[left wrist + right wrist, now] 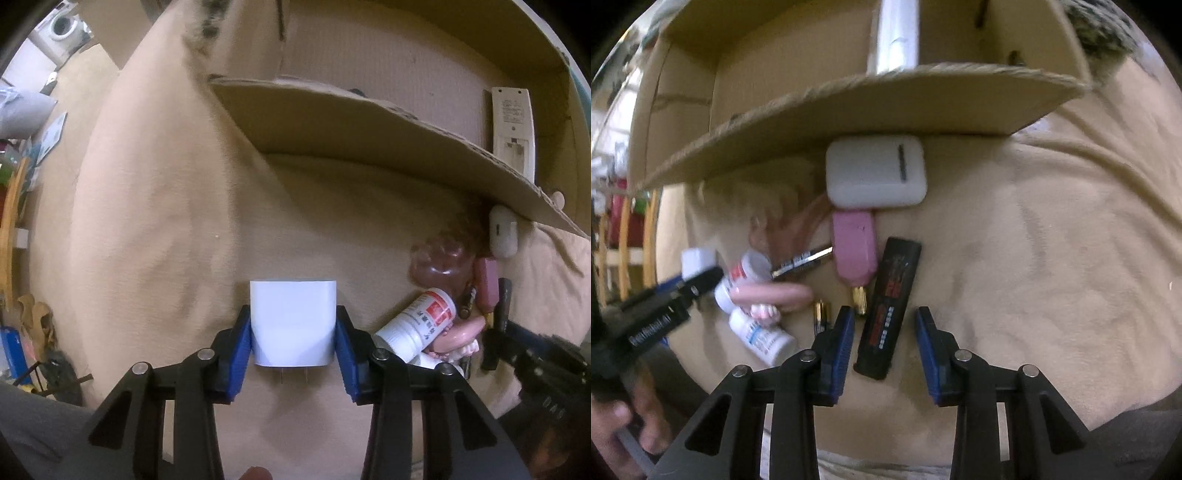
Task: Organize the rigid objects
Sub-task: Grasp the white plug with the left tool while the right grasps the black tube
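Note:
A white plug-in charger (293, 325) lies on the beige cloth (166, 221) with its two prongs toward the camera. My left gripper (293, 312) is shut on it, blue pads against both sides. In the right wrist view a black rectangular case with red print (890, 302) lies tilted between the fingers of my right gripper (884, 312). That gripper is open: the left pad is close to the case and a gap shows at the right pad. My left gripper with the charger (696, 260) is seen at that view's left edge.
An open cardboard box (849, 107) stands just beyond, its flap overhanging a white earbud case (875, 173); a white remote (513, 129) lies inside. A pink holder (855, 251), batteries (801, 262), white bottles (761, 338) and a pink tube (772, 295) cluster between the grippers.

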A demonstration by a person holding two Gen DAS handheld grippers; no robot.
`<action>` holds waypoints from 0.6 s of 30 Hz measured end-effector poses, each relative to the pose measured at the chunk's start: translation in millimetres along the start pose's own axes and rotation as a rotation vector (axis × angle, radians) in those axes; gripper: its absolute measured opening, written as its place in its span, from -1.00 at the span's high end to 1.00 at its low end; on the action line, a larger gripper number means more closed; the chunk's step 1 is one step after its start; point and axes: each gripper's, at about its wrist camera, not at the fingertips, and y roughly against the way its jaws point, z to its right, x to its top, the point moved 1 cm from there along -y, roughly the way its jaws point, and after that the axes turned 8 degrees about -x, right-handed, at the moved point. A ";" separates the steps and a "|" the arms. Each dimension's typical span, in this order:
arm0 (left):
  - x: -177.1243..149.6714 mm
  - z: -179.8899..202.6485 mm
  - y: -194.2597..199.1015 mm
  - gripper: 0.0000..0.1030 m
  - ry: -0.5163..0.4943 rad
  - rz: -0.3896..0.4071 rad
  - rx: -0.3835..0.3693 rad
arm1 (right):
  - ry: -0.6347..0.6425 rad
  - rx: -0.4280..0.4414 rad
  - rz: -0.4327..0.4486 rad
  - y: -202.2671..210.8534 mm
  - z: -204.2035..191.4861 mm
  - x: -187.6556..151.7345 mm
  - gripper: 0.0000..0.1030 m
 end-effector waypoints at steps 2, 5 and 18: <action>-0.3 -2.2 0.9 0.25 0.000 0.005 0.017 | 0.028 -0.023 -0.001 -2.9 -4.3 -2.3 0.29; -2.1 -5.7 0.4 0.25 -0.004 0.006 0.030 | 0.051 -0.074 0.010 -4.5 -8.3 -1.1 0.56; -1.9 1.2 -4.3 0.25 -0.002 0.010 0.049 | -0.016 -0.179 0.057 -5.7 13.2 5.7 0.59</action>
